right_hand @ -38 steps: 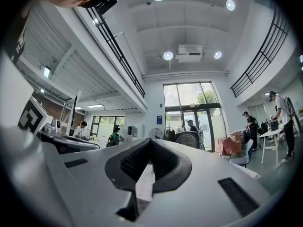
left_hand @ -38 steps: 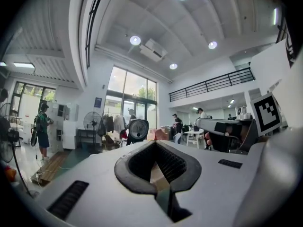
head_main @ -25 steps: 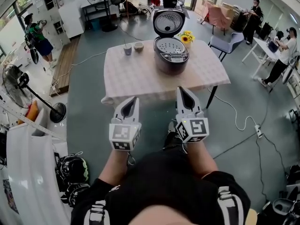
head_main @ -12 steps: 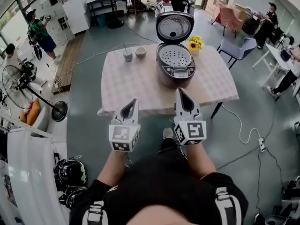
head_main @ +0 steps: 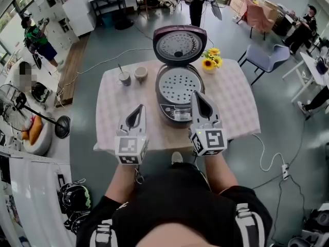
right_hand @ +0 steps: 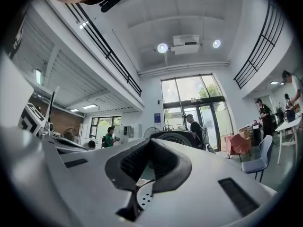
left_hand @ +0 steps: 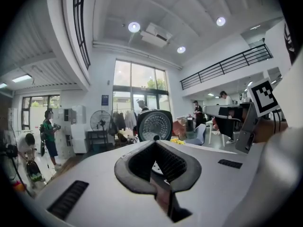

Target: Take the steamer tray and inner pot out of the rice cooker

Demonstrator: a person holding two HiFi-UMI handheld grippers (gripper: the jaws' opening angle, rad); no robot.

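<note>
The open rice cooker (head_main: 176,107) stands on the table, its lid (head_main: 178,45) raised at the back. The white perforated steamer tray (head_main: 177,85) sits in its mouth; the inner pot below is hidden. My left gripper (head_main: 138,109) is shut and empty, hovering over the table just left of the cooker. My right gripper (head_main: 197,95) is shut and empty, over the cooker's front right rim. In the left gripper view the shut gripper (left_hand: 154,144) points at the lid (left_hand: 154,125). In the right gripper view the tray (right_hand: 144,196) shows just below the shut gripper (right_hand: 149,144).
The table (head_main: 231,104) has a pale checked cloth. Two cups (head_main: 131,76) stand left of the cooker, and sunflowers (head_main: 210,57) at its right rear. A chair (head_main: 267,58) is beyond the table's right side. A fan (head_main: 20,99), cables and people stand around the room.
The table and cooker have come much closer. Both grippers, earlier short of the table's near edge, now reach over it beside the cooker. Both stayed shut.
</note>
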